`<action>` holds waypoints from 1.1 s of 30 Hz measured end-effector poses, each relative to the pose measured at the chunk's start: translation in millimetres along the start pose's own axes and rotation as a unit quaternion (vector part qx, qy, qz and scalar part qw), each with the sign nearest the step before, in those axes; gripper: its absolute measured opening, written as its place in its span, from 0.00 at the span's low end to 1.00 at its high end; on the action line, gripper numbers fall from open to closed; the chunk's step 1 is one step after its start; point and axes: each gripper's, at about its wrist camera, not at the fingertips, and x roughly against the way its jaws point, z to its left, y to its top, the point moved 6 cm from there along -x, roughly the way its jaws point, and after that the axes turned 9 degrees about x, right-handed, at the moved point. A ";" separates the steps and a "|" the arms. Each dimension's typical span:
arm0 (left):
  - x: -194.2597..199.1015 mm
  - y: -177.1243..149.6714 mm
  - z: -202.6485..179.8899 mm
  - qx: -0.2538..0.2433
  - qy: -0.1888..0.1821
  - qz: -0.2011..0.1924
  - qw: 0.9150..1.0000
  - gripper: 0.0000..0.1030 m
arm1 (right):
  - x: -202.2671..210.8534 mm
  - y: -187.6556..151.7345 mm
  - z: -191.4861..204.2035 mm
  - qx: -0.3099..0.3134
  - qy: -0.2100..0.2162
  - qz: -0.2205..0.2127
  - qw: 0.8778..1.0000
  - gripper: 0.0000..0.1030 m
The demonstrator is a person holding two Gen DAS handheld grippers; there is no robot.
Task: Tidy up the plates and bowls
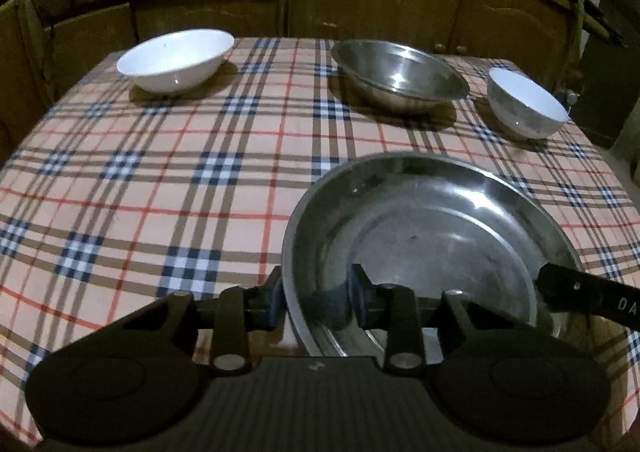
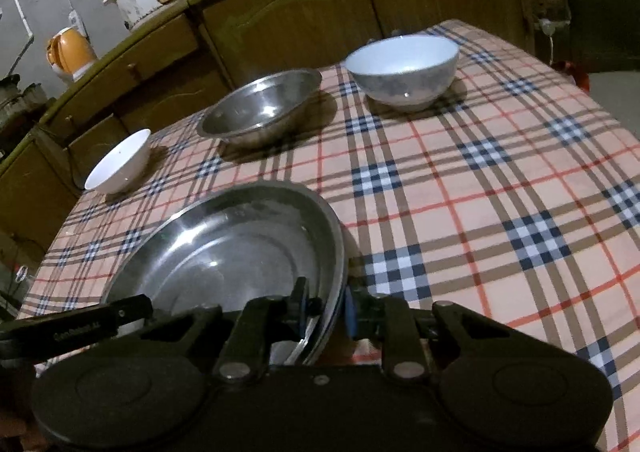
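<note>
Left wrist view, both tongs pinching steel plate rim, three bowls beyond, well apart.

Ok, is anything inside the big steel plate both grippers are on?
No food or dish: the steel plate shows a bare, scuffed base. Only the inner fingers of the left gripper and right gripper reach in, covering its near rim.

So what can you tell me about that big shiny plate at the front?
The plate is round, deep-rimmed, looks like steel, empty, with scuffs and glints inside. It sits nearest of all on the checked cloth, in front of three bowls. Both tongs grip its rim: the left tongs on its left edge, the right tongs on its right edge, a pad each side of the rim.
</note>
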 end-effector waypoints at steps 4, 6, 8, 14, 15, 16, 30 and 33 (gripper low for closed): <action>10.8 6.3 1.6 0.000 0.003 -0.010 1.000 0.32 | 9.5 7.2 6.0 0.003 0.004 -0.012 1.000 0.24; 16.5 9.1 3.0 0.001 0.002 -0.018 1.000 0.32 | 14.6 10.6 10.1 0.010 0.004 -0.019 1.000 0.24; 22.4 11.9 4.3 0.001 0.004 -0.025 1.000 0.32 | 18.9 13.3 13.9 0.014 0.006 -0.024 1.000 0.24; 43.3 19.0 10.9 0.002 0.007 -0.048 0.999 0.31 | 31.3 20.4 29.1 0.025 0.013 -0.037 0.999 0.24; 46.0 20.3 12.8 0.002 0.008 -0.051 0.999 0.31 | 33.1 21.1 31.8 0.027 0.015 -0.039 0.999 0.24; 49.4 21.6 14.7 0.003 0.009 -0.055 0.998 0.31 | 34.5 21.9 34.9 0.029 0.016 -0.041 0.999 0.24; 79.7 33.9 65.2 0.027 0.036 -0.089 0.995 0.31 | 36.1 25.2 99.5 0.070 0.047 -0.042 0.996 0.24; 82.3 33.4 78.8 0.032 0.044 -0.090 0.994 0.31 | 32.5 24.5 115.5 0.082 0.053 -0.039 0.994 0.24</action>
